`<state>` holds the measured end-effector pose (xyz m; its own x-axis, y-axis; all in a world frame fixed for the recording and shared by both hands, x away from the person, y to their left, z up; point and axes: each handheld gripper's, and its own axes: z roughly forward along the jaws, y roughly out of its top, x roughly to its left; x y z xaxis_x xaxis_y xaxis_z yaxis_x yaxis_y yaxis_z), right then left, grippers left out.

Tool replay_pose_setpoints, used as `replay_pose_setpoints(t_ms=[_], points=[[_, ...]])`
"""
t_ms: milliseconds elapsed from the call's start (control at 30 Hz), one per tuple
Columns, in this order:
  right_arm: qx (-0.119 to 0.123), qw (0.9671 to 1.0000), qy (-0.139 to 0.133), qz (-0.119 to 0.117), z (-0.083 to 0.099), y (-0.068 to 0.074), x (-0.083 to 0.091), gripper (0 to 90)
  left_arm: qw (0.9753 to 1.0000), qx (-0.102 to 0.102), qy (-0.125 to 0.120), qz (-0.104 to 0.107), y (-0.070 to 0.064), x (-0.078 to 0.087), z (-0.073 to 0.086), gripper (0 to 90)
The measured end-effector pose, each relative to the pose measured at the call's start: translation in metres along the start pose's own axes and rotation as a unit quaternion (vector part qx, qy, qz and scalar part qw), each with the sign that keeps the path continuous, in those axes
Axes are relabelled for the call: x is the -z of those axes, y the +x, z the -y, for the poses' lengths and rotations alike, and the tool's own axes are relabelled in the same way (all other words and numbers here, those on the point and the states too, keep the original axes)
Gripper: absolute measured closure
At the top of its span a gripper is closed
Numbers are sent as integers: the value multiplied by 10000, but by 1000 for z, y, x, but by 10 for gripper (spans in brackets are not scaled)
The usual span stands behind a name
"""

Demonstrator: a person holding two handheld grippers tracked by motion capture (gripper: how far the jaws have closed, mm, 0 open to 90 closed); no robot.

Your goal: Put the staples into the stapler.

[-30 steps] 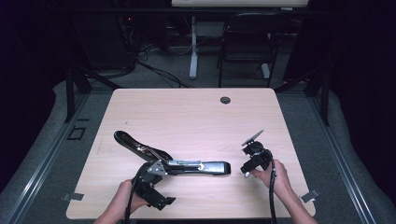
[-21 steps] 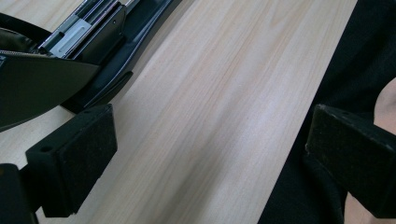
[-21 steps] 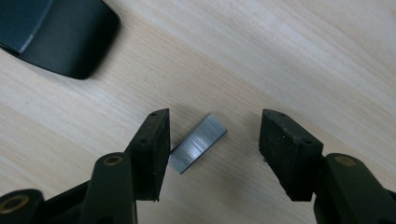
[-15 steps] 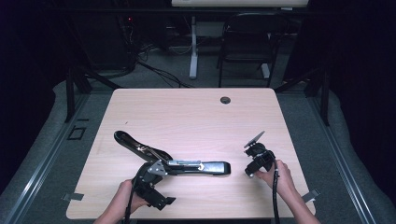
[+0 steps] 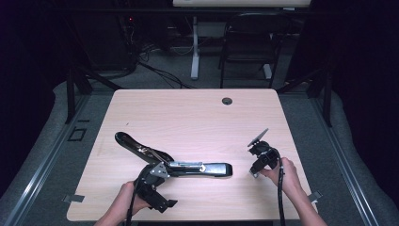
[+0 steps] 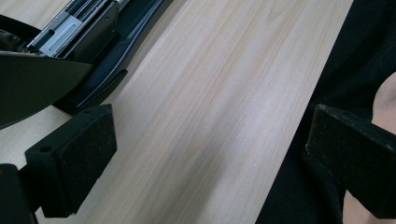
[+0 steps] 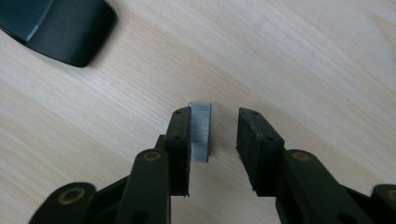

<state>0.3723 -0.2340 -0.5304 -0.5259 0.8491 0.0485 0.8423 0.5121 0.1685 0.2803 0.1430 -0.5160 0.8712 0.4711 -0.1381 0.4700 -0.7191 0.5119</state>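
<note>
From the high view we see that the right gripper (image 5: 254,172) has drawn back a little toward the near edge of the table (image 5: 197,113) compared with a second ago, while the left gripper (image 5: 157,200) and the open stapler (image 5: 188,167) lie where they were. The stapler rests near the front of the table, its arm swung up and back to the left.

In the left gripper view our jaws stand wide apart over bare wood, holding nothing; the stapler's base (image 6: 88,42) sits just beside the left pad (image 6: 79,154).

In the right gripper view the jaws are narrowly parted, and a strip of staples (image 7: 200,131) stands on the table between them, against the left pad (image 7: 180,140) with a gap to the other. The stapler's rounded front end (image 7: 65,28) lies well apart, up and left.

We judge that the pull-back brought us over the strip; closing on it comes next, then loading.
</note>
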Motion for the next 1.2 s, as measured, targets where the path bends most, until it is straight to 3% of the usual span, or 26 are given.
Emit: replay_pose_setpoints(t_ms=[100, 167, 200, 233, 267, 300, 333, 367, 400, 567, 633, 700, 1033, 1100, 1133, 1200], points=[[-109, 9999, -43, -103, -5, 0, 0, 694, 10000, 4, 11, 14, 0, -1, 0, 18], [173, 9992, 359, -67, -12, -3, 5, 702, 10000, 3, 15, 11, 0, -1, 0, 16], [-137, 9997, 27, -186, -12, 1, 0, 706, 10000, 15, 16, 12, 0, -2, 0, 16], [-130, 9997, 60, -212, -13, 1, 0, 708, 10000, 27, 11, 4, 0, -2, 0, 16], [272, 9980, 564, -113, -19, -3, 6, 709, 10000, 34, 8, 4, 0, -1, 0, 16], [-154, 9996, 43, -221, -14, 3, -3, 708, 10000, 32, 6, -2, 0, -1, 0, 16], [493, 9953, 837, -19, -22, -3, 5, 707, 10000, 36, 10, 3, 0, -1, 0, 16], [-334, 9991, -96, -236, -13, 7, -10, 701, 10000, 34, 10, -1, 0, -1, 0, 16], [252, 9977, 629, -93, -19, 0, -2, 696, 10000, 27, 12, -3, 0, -1, 0, 16], [233, 9980, 592, -50, -19, 1, -4, 685, 10000, 20, 8, 3, 0, 0, 0, 15], [88, 9992, 383, -91, -18, 2, -6, 689, 10000, 29, 11, 0, 0, -1, 0, 15], [263, 9978, 605, -28, -21, 1, -4, 694, 10000, 24, 20, -5, 0, -1, 0, 15], [230, 9976, 635, -133, -20, 1, -8, 711, 10000, 18, 38, -11, 1, -1, 1, 15], [95, 9987, 479, -158, -18, 4, -12, 720, 10000, 10, 39, -13, 0, -1, 0, 15], [364, 9962, 790, -84, -22, 1, -9, 729, 10000, 10, 39, -9, 0, -1, 0, 15], [246, 9974, 666, -116, -20, 3, -11, 738, 10000, 6, 43, -9, 0, -1, 1, 15]])
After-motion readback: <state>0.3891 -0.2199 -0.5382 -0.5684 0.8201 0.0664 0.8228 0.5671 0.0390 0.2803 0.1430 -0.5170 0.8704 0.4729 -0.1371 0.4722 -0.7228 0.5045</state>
